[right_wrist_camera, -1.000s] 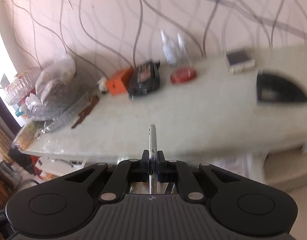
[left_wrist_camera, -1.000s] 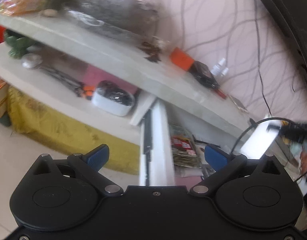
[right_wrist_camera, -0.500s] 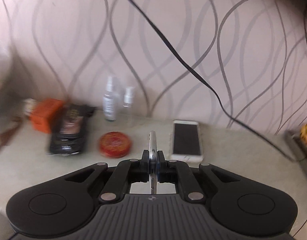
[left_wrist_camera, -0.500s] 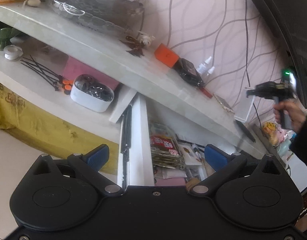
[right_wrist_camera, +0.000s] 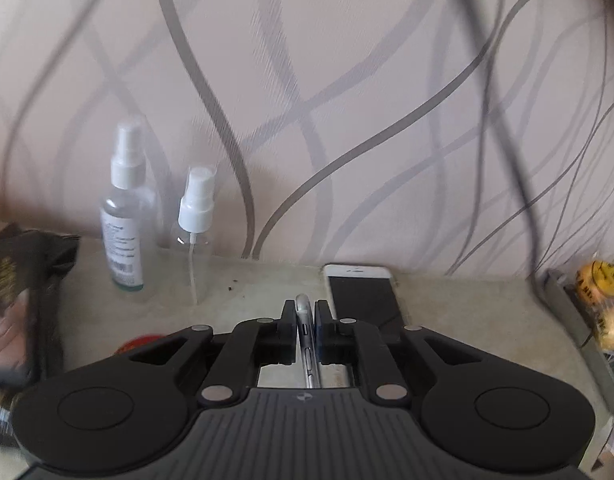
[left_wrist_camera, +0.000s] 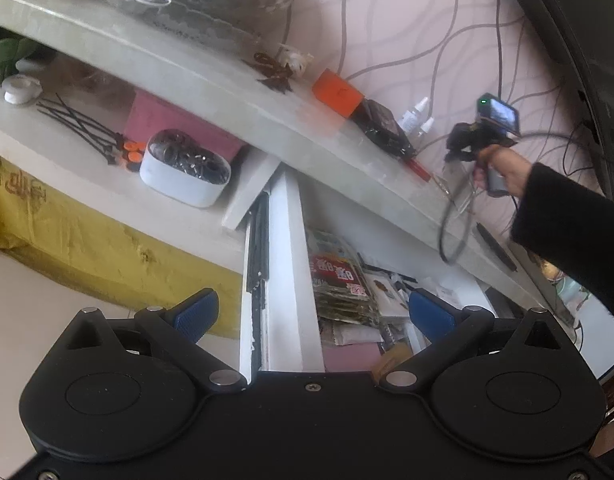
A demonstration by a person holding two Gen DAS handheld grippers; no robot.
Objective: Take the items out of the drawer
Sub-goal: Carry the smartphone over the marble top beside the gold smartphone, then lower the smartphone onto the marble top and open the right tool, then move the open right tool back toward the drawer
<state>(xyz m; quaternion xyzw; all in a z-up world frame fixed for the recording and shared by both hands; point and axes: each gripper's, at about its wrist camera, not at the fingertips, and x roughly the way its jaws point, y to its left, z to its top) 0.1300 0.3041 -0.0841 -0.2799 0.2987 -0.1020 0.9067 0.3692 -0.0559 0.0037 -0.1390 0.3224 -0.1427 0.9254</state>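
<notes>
A slim silver phone point(right_wrist_camera: 305, 334) from the open drawer point(left_wrist_camera: 291, 280) hangs over the counter point(right_wrist_camera: 247, 292) between the right gripper's point(right_wrist_camera: 306, 320) opening jaws, beside a white phone point(right_wrist_camera: 363, 296), while the left gripper point(left_wrist_camera: 313, 312), jaws apart and empty, hovers above packets point(left_wrist_camera: 339, 284) not yet taken out.

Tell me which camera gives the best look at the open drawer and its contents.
The left wrist view. It looks down into the open drawer, showing its white side wall and a stack of packets and papers inside, below the stone shelf. The right wrist view shows nothing of the drawer, only the shelf top, two spray bottles and a phone.
</notes>
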